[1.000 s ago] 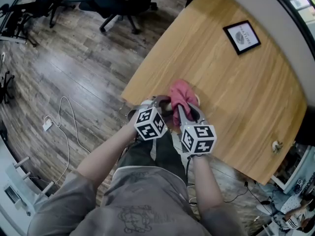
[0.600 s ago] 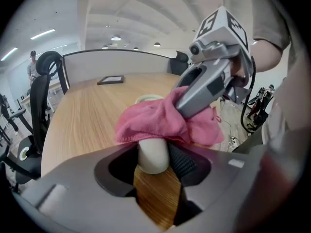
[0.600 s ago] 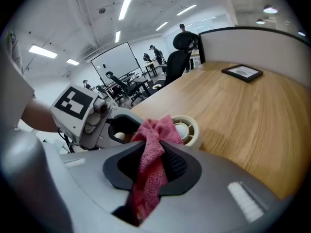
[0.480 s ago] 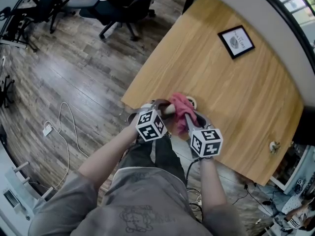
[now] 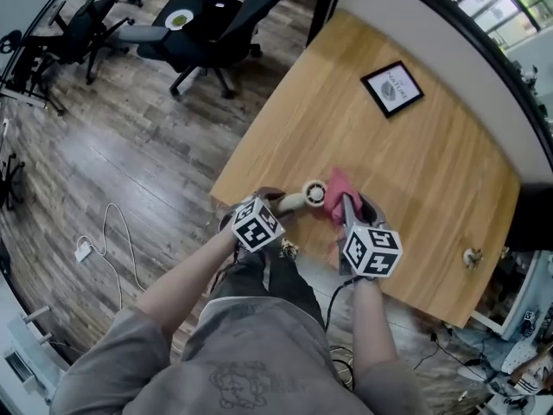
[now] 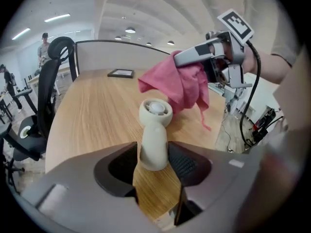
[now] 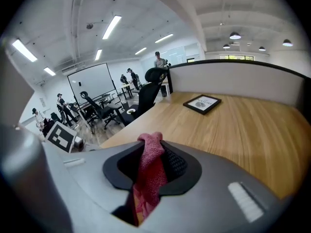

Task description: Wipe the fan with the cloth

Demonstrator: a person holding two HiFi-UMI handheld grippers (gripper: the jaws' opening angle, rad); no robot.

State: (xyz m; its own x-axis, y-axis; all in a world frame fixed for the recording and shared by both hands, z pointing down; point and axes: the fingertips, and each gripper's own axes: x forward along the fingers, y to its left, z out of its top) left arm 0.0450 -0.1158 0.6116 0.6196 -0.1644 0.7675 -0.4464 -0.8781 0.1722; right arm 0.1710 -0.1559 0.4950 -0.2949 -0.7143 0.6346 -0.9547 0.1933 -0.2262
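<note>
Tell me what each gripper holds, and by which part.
The left gripper holds the fan by its handle; right gripper holds the cloth by a fold.

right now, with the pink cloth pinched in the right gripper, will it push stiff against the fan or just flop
Probably floppy: the cloth hangs in loose folds below the right gripper, so it should drape over the fan rather than push it. It looks light, and its bunched weave seems unlikely to slip out.
</note>
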